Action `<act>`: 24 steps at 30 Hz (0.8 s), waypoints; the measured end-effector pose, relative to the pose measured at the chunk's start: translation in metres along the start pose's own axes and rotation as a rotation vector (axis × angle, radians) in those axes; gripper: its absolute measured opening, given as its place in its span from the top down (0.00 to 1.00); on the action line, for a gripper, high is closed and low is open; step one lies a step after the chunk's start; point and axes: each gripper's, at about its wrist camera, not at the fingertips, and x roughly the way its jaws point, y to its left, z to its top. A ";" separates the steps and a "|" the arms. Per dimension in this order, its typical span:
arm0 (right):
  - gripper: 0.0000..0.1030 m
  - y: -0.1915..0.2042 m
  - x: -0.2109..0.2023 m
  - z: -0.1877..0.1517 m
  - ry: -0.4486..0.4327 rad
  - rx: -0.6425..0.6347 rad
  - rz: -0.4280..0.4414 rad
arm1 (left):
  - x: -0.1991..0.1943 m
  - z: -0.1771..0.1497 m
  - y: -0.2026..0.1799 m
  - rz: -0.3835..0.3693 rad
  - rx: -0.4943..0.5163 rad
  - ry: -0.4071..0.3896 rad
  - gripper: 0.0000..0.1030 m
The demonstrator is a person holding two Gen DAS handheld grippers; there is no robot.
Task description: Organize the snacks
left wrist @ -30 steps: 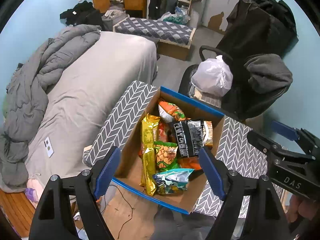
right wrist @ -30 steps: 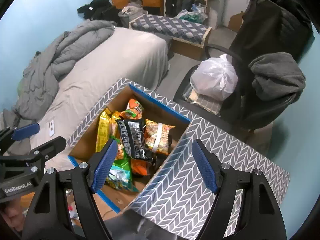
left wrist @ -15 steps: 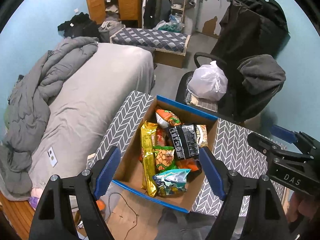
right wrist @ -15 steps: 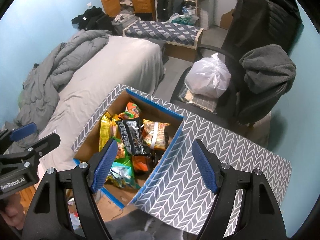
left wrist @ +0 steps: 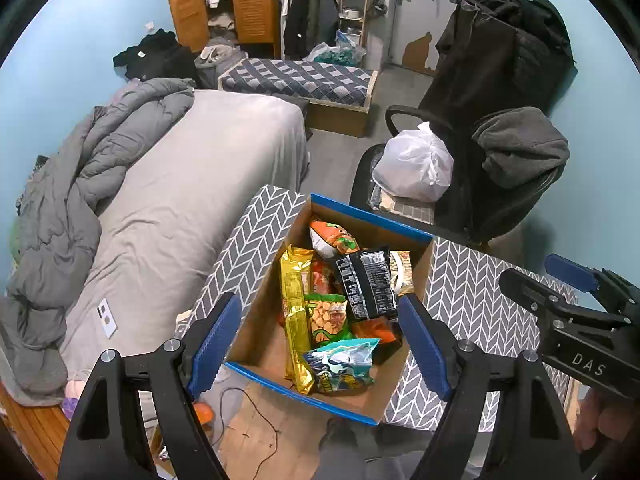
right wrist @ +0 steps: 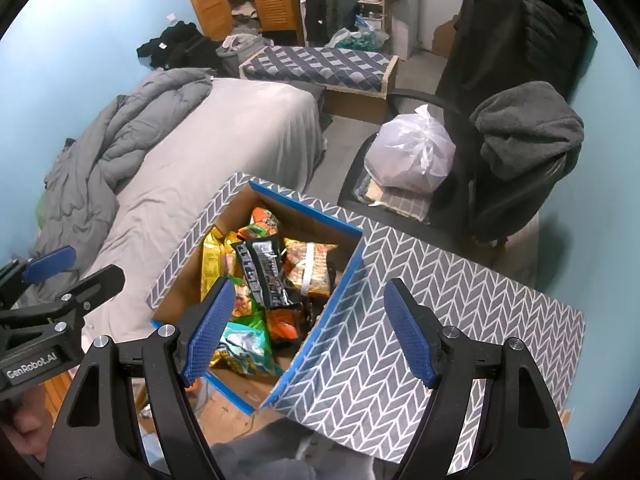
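Note:
An open cardboard box (left wrist: 372, 220) with blue edges and grey chevron flaps (left wrist: 472, 308) stands on the floor below me. Inside lie several snack bags: a long gold packet (left wrist: 296, 312), a black bag (left wrist: 366, 284), an orange bag (left wrist: 334, 236), a green nut bag (left wrist: 326, 316) and a teal bag (left wrist: 344, 368). My left gripper (left wrist: 320, 336) hangs open above the box, nothing between its blue pads. To its right, my right gripper (right wrist: 308, 320) is also open and empty, over the box's right wall. In the right wrist view the black bag (right wrist: 264, 272) lies beside a bag with a white band (right wrist: 310, 268).
A bed (left wrist: 192, 184) with a crumpled grey duvet (left wrist: 80, 184) runs along the left. An office chair (left wrist: 504, 184) behind the box carries a white plastic bag (left wrist: 412, 168) and a grey garment. A thin cable (left wrist: 256, 404) lies on the wooden floor by the box.
Both views have tipped up and drawn back a little, so the box looks smaller and more of the far room shows. Both grippers stay open and empty.

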 end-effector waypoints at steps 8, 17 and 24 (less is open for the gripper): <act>0.26 -0.002 -0.001 0.002 -0.005 0.009 0.001 | -0.001 0.001 -0.005 0.002 0.010 -0.004 0.21; 0.26 -0.001 -0.002 0.002 -0.006 0.013 0.001 | -0.002 0.000 -0.006 0.004 0.012 -0.005 0.21; 0.26 -0.002 -0.001 0.002 -0.005 0.011 0.001 | -0.005 -0.001 -0.006 0.009 0.011 -0.001 0.21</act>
